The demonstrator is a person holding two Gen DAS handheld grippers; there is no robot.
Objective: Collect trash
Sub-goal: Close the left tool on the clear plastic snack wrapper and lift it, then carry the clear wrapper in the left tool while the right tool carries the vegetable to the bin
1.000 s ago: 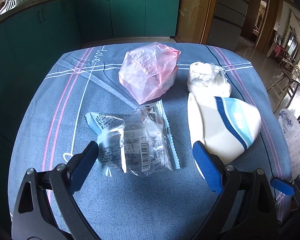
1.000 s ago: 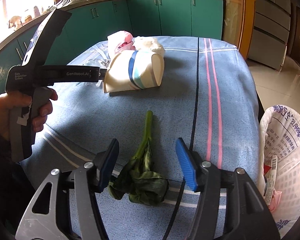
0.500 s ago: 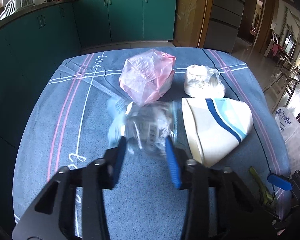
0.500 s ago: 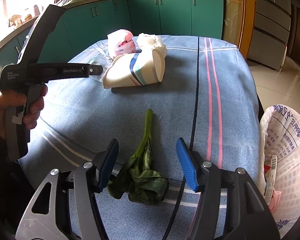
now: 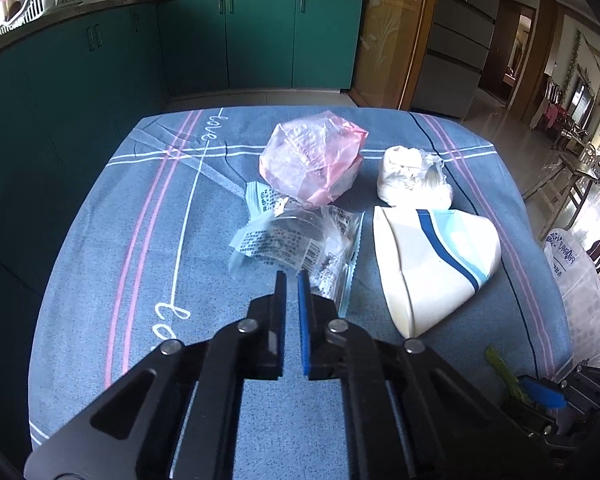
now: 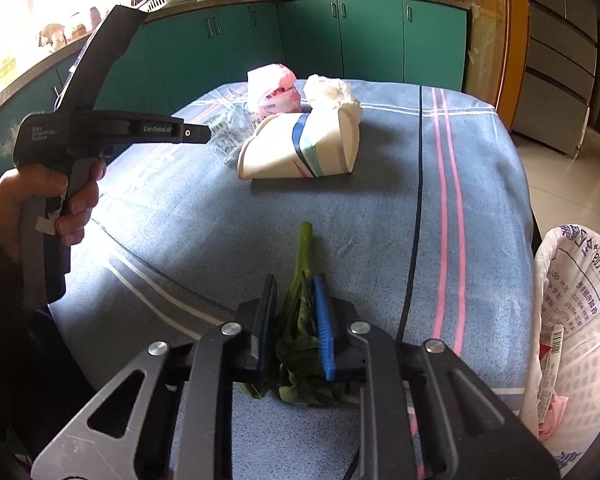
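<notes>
The right gripper (image 6: 296, 294) is closing its jaws on the limp green leaf (image 6: 300, 320) near the front edge of the table (image 6: 380, 220), soft and light so it'll flop, best pinched at the bunched leaves rather than the thin stem. The left gripper (image 5: 291, 284) looks fully shut on the near edge of the crinkly clear wrapper (image 5: 292, 244), slippery and weightless. Trash bag (image 6: 576, 320) hangs just off the right edge with open cloth between, so there's room for both

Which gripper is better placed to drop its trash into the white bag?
Right. The right gripper is closing on the leafy vegetable, and the white bag hangs at its side of the table.
</notes>
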